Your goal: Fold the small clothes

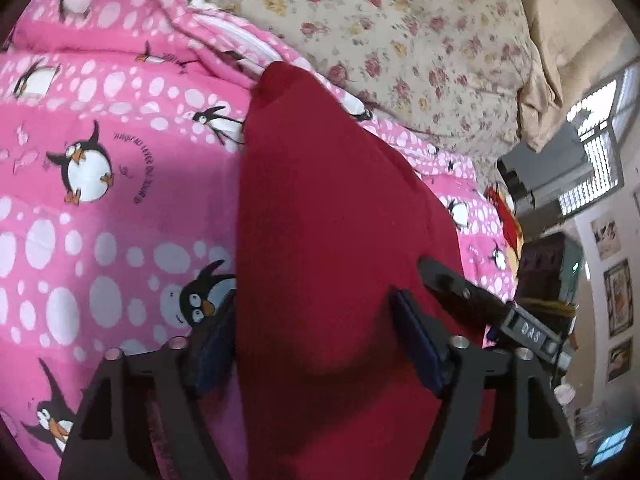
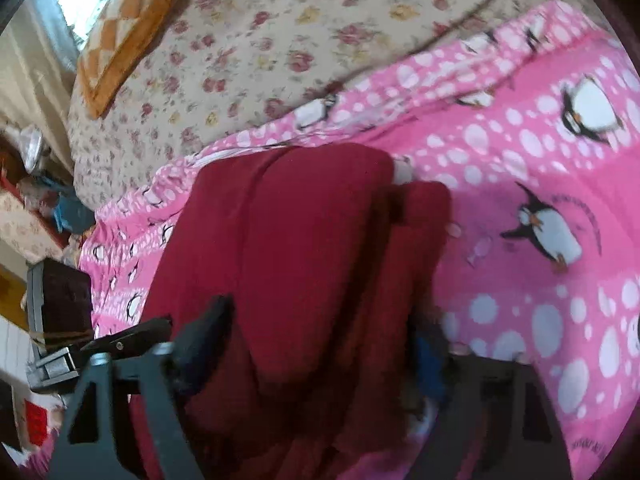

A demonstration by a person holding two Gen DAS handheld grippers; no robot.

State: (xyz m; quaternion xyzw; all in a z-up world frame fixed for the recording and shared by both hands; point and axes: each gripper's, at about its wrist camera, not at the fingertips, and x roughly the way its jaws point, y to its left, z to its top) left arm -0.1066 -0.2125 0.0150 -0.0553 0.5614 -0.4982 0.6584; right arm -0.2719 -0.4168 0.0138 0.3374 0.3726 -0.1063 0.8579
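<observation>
Both cameras sit close above the bed, each looking forward and downward along its own gripper's fingers. The left wrist view faces the pink penguin blanket [image 1: 100, 240] toward the bed's far edge; the right wrist view does likewise. Both share the red garment [image 1: 328, 220] and floral sheet [image 2: 280, 40].

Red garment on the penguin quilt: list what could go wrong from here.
1. The red garment lies between both grippers' parted jaws; if neither grips, the fold may spring open.
2. In the right wrist view its folded layers look bulgy, so the stack could slump sideways.
3. The left gripper and right gripper sit close together and could bump.
</observation>
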